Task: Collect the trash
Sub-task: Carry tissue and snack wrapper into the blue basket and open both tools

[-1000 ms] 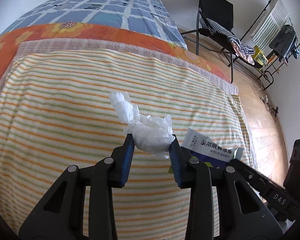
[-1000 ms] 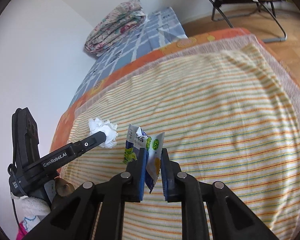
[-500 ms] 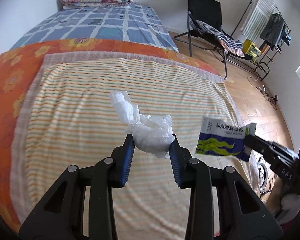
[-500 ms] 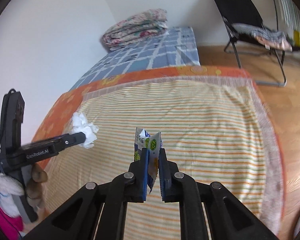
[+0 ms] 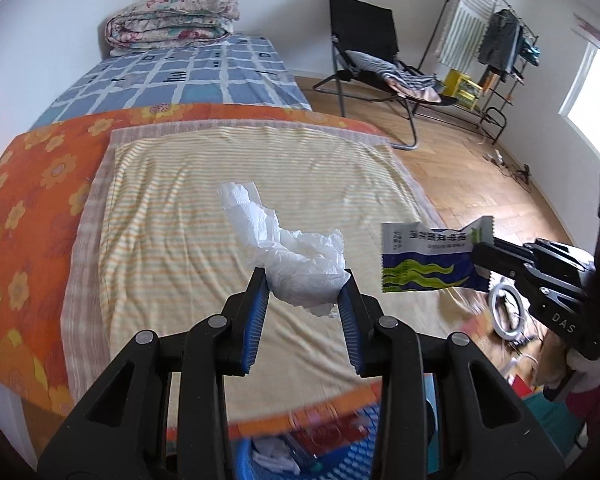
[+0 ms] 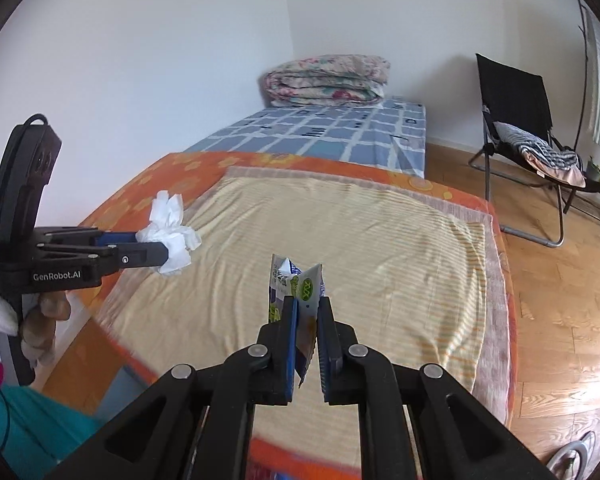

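Observation:
My left gripper point(image 5: 305, 280) is shut on a crumpled white tissue point(image 5: 296, 258) and holds it in the air over the near end of the bed. It also shows in the right wrist view point(image 6: 162, 255) with the tissue point(image 6: 170, 236) at its tip. My right gripper point(image 6: 307, 308) is shut on a blue, white and green snack wrapper point(image 6: 296, 284), held upright. The wrapper also shows in the left wrist view point(image 5: 428, 260), gripped at its right end. A blue basket point(image 5: 340, 452) with trash in it lies below the left gripper, mostly hidden.
The bed has a yellow striped towel point(image 5: 204, 208) over an orange flowered sheet point(image 5: 24, 208) and a folded quilt point(image 5: 172, 20) at the far end. A black folding chair point(image 5: 364, 52) and a clothes rack point(image 5: 496, 40) stand on the wooden floor to the right.
Both grippers have pulled back and up from the bed, each keeping its hold. The bed's near edge and the blue basket have come into view below.

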A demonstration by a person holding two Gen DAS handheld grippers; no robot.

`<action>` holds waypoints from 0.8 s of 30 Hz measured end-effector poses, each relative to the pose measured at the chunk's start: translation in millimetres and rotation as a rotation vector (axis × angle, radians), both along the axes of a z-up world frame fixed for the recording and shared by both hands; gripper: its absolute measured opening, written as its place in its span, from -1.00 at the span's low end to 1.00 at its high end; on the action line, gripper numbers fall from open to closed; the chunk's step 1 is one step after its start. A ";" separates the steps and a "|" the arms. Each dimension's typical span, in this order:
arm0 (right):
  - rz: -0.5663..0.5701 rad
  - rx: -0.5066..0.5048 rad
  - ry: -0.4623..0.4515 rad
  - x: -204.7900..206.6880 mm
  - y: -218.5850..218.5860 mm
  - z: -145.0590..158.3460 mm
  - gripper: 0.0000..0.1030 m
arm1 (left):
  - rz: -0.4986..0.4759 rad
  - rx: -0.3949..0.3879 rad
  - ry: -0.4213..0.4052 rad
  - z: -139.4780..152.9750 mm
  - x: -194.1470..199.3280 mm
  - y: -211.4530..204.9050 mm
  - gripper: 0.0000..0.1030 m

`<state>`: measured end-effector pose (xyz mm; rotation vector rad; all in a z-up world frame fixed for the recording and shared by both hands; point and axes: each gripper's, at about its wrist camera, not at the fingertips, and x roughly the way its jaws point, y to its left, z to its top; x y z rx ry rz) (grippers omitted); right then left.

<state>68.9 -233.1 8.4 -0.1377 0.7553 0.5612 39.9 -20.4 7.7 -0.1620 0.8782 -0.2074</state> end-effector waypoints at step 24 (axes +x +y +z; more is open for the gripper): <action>0.051 -0.040 0.110 -144.4 -12.7 -31.4 -0.86 | -0.094 -0.022 0.103 -55.1 -131.0 -21.3 -0.33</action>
